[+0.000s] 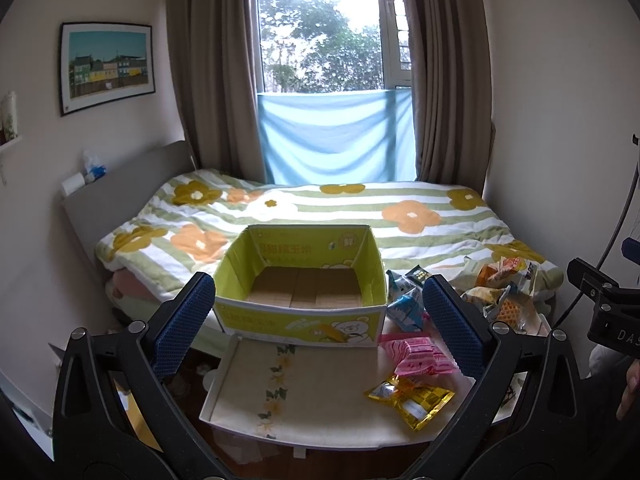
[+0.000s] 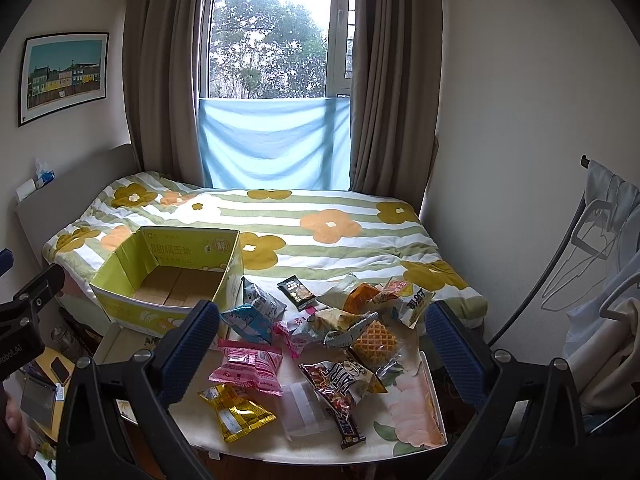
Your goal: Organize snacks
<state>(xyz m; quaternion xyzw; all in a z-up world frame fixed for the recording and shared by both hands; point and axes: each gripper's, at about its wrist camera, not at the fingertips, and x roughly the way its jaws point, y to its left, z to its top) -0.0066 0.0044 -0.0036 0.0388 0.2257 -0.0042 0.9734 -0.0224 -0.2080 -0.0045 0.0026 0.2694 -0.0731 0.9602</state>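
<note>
You hold your left hand-held gripper (image 1: 318, 320) wide apart with nothing in it, and your right hand-held gripper (image 2: 322, 338) is wide apart and holding nothing too. The snacks lie in a loose pile on the right part of the small surface (image 2: 436, 412), and some spill onto the edge of the bed (image 2: 320, 248). The yellow box (image 1: 300, 316) sits at the left, half on the surface and half on the bed, and it has nothing inside yet. I think the snacks will feel light and puffy, and the shiny wrappers may slip and crinkle. Pinch a bag at its flat sealed end, not the fat middle, so you do not crush what is inside. The waffle snack (image 2: 376, 338) looks easy to break, so go softly. Near you I count one pink bag (image 2: 248, 366), one gold bag (image 2: 236, 416), one long dark bar (image 2: 338, 396) and one clear flat packet (image 2: 302, 408). Farther back are two blue and white bags (image 2: 252, 318) and one small black packet (image 2: 296, 290). The rest are piled too close to count.
</note>
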